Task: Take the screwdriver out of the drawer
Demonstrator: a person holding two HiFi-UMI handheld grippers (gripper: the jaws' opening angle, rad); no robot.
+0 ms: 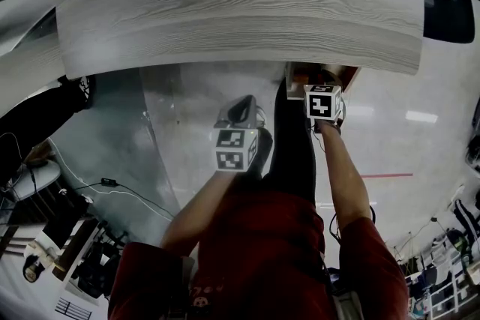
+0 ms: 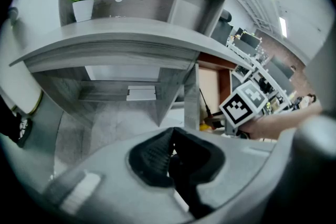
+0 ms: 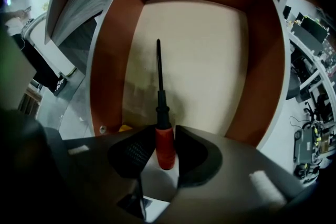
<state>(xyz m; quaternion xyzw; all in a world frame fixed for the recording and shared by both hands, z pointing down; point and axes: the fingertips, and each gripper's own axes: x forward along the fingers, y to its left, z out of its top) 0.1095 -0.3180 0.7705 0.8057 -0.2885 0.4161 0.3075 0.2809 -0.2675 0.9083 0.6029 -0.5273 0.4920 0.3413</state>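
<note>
The screwdriver (image 3: 164, 145) has a red handle and a long black shaft, and it points away along the cream floor of the open drawer (image 3: 210, 50), which has red-brown walls. My right gripper (image 3: 164, 136) is shut on the red handle, a pad against each side. In the head view the right gripper (image 1: 324, 116) reaches down into the drawer (image 1: 297, 76) under the desk edge. My left gripper (image 1: 241, 112) hangs to its left over the floor. Its black pads (image 2: 157, 152) meet with nothing between them.
A grey wood-grain desk top (image 1: 240, 4) overhangs the drawer. In the left gripper view, shelves rise above the desk, with a small potted plant (image 2: 83, 7) on one. A small yellow thing (image 3: 124, 127) lies at the drawer's near left corner. Cables (image 1: 109, 182) trail on the floor at left.
</note>
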